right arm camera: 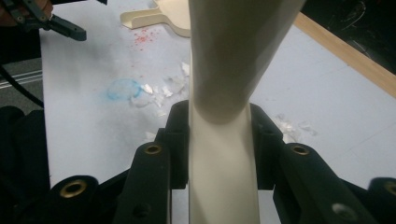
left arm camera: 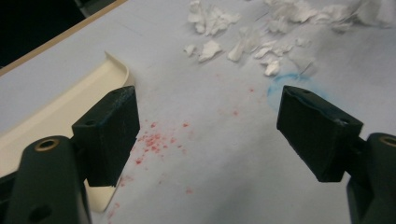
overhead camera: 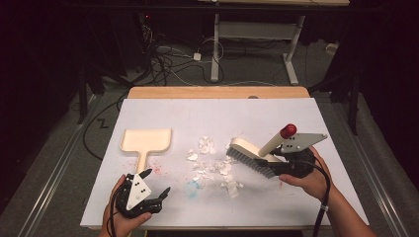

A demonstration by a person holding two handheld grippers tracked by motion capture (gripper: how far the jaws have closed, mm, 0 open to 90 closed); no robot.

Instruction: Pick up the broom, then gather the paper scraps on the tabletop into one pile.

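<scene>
Two jaws of your right gripper clamp the cream brush by its handle; bristles rest on the white table beside the paper scraps. Your left gripper stands wide apart, holding nothing, just beside the dustpan handle near the front edge. Red specks lie between its jaws; a blue smudge sits near the scraps.
</scene>
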